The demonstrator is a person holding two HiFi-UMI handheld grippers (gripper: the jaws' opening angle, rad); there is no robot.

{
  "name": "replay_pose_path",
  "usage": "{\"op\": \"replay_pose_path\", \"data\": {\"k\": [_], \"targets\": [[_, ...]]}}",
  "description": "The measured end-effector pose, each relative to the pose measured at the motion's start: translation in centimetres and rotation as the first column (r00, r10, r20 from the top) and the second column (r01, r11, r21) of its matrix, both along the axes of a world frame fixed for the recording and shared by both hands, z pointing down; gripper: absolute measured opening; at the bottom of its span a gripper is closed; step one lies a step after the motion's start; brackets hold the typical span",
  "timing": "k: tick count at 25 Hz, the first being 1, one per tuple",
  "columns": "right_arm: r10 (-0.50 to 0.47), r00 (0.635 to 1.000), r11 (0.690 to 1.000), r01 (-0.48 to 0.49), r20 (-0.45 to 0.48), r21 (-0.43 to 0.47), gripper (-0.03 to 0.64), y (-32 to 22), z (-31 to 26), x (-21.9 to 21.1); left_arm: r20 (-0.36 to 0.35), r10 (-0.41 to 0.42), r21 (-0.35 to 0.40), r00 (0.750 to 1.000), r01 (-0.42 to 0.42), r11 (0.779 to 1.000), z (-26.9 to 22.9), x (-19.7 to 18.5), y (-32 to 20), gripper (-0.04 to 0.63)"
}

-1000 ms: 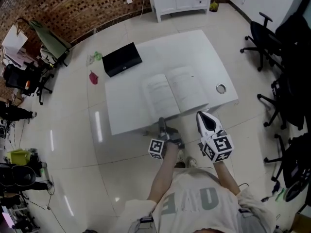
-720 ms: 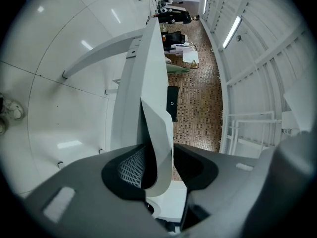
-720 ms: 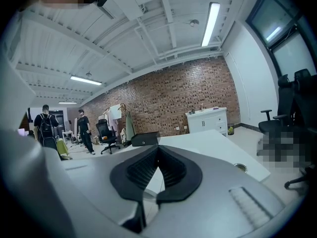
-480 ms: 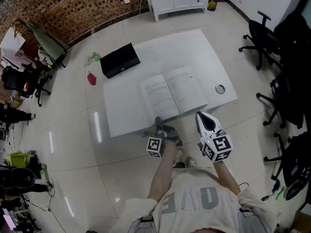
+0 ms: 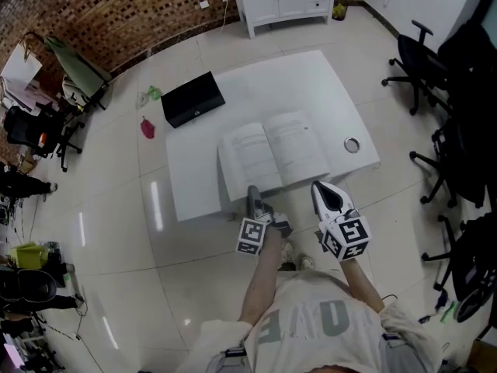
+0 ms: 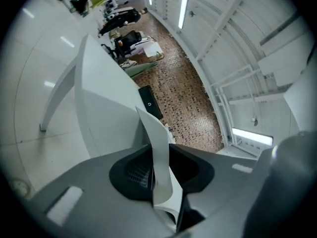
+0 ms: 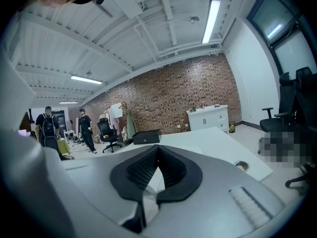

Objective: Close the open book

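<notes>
- Head view: open book (image 5: 273,152) lay at the near edge of the table (image 5: 311,84); left gripper (image 5: 255,199) reached its near left corner, right gripper (image 5: 324,195) hung level, off the book.
- Left gripper view: gripper tilted sideways; jaws, just closing, pinched a book leaf.
- Right gripper view: jaws together, empty.

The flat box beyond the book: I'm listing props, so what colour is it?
The box is black, clearest in the head view.

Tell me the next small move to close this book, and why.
Probably arc the left tool over toward the right page: its jaws have just been closing on the book's left half, whose edge stands raised off the table.
</notes>
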State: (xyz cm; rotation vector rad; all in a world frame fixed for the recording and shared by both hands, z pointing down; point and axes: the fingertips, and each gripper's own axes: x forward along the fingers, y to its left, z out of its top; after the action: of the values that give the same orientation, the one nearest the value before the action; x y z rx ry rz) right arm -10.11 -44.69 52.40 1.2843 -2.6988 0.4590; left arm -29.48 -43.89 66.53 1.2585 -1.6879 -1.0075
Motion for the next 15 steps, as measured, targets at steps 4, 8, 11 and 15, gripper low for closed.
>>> {"op": "replay_pose_path", "data": {"k": [4, 8, 11, 15], "targets": [[0.01, 1.0, 1.0, -0.01, 0.004, 0.0, -0.002, 0.3, 0.0, 0.5, 0.205, 0.043, -0.031, 0.978, -0.037, 0.999, -2.3, -0.2, -0.4, 0.112], [0.028, 1.0, 1.0, -0.028, 0.01, 0.001, -0.002, 0.6, -0.1, 1.3, 0.421, 0.121, -0.094, 0.899, -0.09, 0.992, -4.5, 0.8, -1.0, 0.112], [0.046, 0.999, 0.999, -0.046, 0.009, 0.002, -0.002, 0.8, -0.2, 2.1, 0.577, 0.19, -0.146, 0.794, -0.128, 0.981, -6.0, 2.5, -1.8, 0.115], [0.08, 0.997, 0.997, -0.08, 0.017, -0.002, -0.002, 0.9, -0.2, 3.6, 0.727, 0.276, -0.21, 0.629, -0.178, 0.961, -7.4, 5.8, -2.9, 0.11]]}}
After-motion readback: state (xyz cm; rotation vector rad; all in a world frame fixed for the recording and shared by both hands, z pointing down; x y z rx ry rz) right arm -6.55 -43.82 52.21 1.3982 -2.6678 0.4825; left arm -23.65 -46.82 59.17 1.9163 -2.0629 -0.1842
